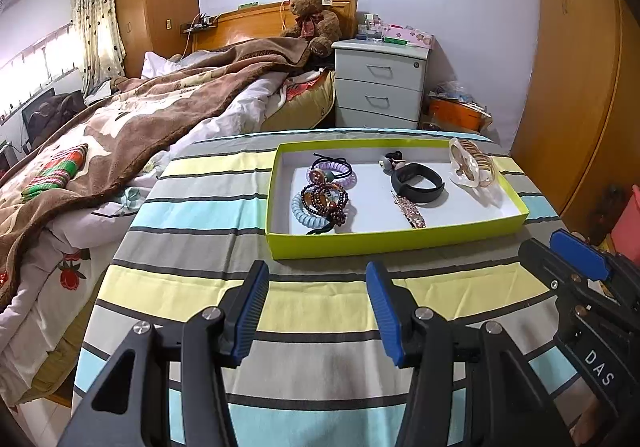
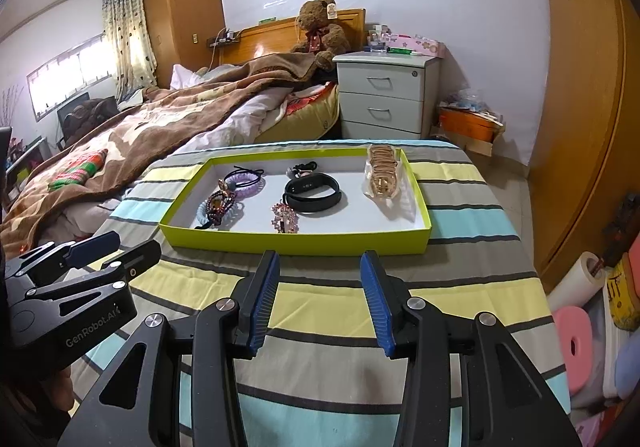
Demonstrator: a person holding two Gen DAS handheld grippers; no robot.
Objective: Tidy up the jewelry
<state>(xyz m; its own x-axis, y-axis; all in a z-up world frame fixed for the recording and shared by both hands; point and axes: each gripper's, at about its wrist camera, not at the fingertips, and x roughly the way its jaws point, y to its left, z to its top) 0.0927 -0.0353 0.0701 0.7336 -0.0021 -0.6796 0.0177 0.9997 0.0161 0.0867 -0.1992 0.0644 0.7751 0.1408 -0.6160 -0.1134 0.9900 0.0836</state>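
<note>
A shallow lime-green tray [image 1: 384,243] [image 2: 296,245] sits on the striped cloth. At its left end lie a purple coil hair tie [image 1: 334,171] [image 2: 246,181], dark bead bracelets [image 1: 324,201] [image 2: 218,205] and a pale blue coil tie [image 1: 300,211]. A black wristband [image 1: 418,183] [image 2: 314,193] and a rhinestone hair clip [image 1: 410,211] [image 2: 285,221] occupy the middle. Gold bangles in a clear bag [image 1: 472,165] [image 2: 382,171] lean at the right end. My left gripper [image 1: 317,271] [image 2: 128,247] and right gripper [image 2: 320,259] [image 1: 556,251] hover side by side just short of the tray's near wall, both open and holding nothing.
A bed with a brown blanket [image 1: 132,119] runs along the left of the striped table. Behind stand a grey nightstand [image 1: 380,83] and an orange box [image 1: 456,113]. A wooden wardrobe [image 1: 572,87] lines the right, with a paper roll and pink stool [image 2: 576,339] below.
</note>
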